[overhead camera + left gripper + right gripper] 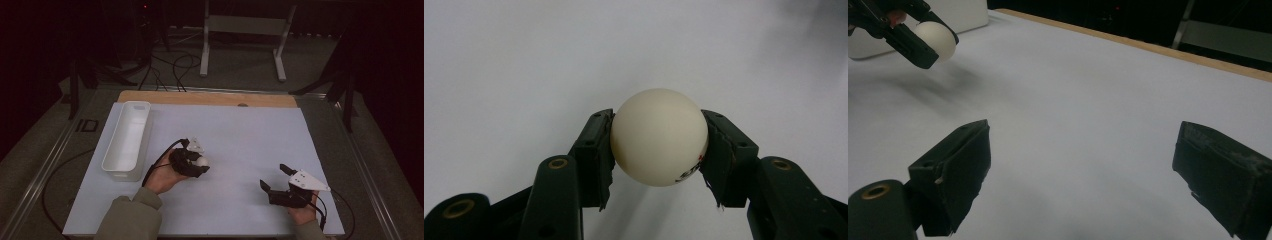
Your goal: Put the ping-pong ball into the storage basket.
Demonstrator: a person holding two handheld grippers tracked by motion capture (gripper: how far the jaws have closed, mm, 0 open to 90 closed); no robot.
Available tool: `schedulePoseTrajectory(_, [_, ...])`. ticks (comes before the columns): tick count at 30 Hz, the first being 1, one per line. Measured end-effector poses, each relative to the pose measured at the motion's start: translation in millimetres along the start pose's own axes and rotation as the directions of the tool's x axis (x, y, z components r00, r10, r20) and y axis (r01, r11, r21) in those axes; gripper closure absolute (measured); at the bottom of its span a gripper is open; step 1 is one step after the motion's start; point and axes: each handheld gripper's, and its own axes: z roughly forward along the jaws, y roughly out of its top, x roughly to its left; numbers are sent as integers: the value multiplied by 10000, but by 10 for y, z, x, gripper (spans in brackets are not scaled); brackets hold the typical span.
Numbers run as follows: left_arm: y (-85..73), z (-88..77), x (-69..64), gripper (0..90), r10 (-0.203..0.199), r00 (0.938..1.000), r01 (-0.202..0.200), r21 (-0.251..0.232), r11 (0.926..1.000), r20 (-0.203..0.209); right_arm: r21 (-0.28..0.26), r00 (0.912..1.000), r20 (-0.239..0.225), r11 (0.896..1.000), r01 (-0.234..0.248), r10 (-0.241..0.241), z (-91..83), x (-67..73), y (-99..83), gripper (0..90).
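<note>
A white ball point(659, 137) is clamped across its widest part by the left gripper point(658, 150), near the bench's point(240, 130) left edge. It is judged light, smooth and easily squeezed out. The right gripper point(1080, 175) is held wide open, empty.

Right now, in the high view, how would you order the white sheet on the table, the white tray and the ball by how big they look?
1. White sheet, by far the largest.
2. White tray, long and narrow.
3. Ball, smallest, clamped in the left tool.
</note>
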Motion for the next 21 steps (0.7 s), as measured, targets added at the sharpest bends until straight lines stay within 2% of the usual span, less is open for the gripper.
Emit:
schedulePoseTrajectory(2, [0, -15, 8, 512, 69, 10000, -69, 66, 10000, -19, 14, 10000, 8, 10000, -11, 11, 1, 0, 0, 83])
schedulePoseTrajectory(21, [-9, -104, 47, 512, -122, 9999, 122, -13, 9999, 16, 42, 10000, 15, 10000, 15, -15, 4, 0, -2, 83])
